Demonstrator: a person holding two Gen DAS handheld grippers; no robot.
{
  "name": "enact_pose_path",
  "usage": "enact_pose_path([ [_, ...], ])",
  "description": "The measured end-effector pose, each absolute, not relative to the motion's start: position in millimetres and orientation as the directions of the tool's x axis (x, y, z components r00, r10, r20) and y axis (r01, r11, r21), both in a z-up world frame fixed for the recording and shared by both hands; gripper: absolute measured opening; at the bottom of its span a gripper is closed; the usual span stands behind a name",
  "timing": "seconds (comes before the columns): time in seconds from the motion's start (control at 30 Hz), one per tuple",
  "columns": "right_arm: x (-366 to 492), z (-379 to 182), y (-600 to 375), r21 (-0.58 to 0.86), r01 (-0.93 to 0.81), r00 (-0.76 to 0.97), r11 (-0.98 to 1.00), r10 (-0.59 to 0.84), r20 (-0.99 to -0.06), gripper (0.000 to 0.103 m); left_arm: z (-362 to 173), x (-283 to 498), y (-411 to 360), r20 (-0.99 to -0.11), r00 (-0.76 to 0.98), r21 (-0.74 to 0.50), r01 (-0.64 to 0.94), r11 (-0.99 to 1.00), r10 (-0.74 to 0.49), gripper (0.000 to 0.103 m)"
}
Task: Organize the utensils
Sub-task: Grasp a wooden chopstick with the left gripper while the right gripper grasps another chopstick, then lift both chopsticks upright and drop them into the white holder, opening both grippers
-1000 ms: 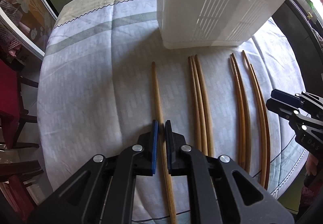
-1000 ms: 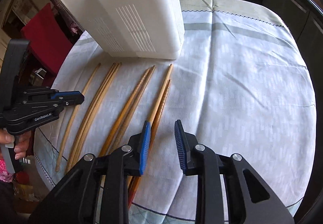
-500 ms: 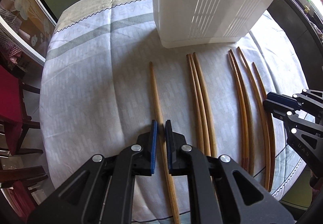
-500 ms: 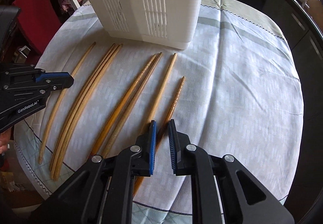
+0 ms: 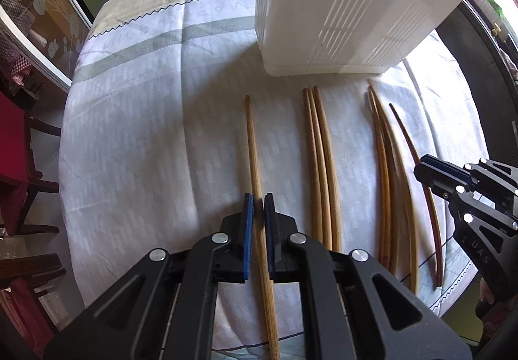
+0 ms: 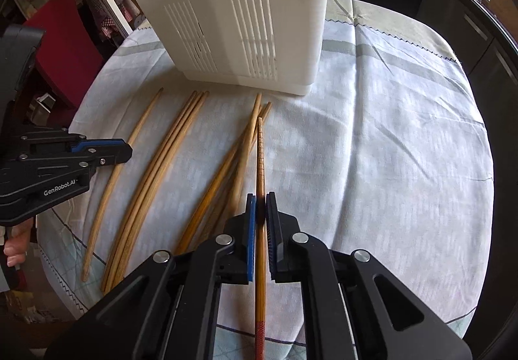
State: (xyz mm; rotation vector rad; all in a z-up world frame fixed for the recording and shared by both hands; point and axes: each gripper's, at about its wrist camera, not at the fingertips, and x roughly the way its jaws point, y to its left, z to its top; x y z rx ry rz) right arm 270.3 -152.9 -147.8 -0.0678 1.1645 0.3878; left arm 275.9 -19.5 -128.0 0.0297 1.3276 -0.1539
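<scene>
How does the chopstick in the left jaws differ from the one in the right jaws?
The left chopstick is pale, plain wood; the right chopstick is darker orange-brown, with ringed grooves near its tip and a red end. The left one lies apart at the row's end; the right one's tip overlaps neighbouring sticks. Both are clamped mid-length, pointing toward the white basket.

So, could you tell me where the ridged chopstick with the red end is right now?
The ridged chopstick is clamped in the right gripper, at the right end of the row, its tip pointing toward the white basket.
</scene>
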Motion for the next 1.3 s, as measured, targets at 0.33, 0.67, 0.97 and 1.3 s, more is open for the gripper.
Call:
enact_pose_path([
  [0.33, 227, -62, -188, 0.233, -0.36, 0.533, 0.904, 0.404, -0.744, 0.007, -36, 237, 3, -0.84, 0.521, -0.097, 0.131, 0.987, -0.152, 0.006],
  [0.67, 187, -25, -209, 0.241, -0.372, 0.614, 0.896, 0.433, -0.66, 0.007, 11, 174, -2, -0.723, 0.679, -0.02, 0.164, 0.986, -0.128, 0.006],
  [0.97, 177, -27, -210, 0.239, -0.384, 0.625, 0.892, 0.442, -0.643, 0.007, 14, 164, -6, -0.714, 0.687, -0.018, 0.175, 0.984, -0.135, 0.006],
  [1.3, 179, -12, -215, 0.234, -0.391, 0.646, 0.89, 0.447, -0.619, 0.007, 25, 166, -9, -0.7, 0.698, -0.016, 0.193, 0.981, -0.149, 0.006],
])
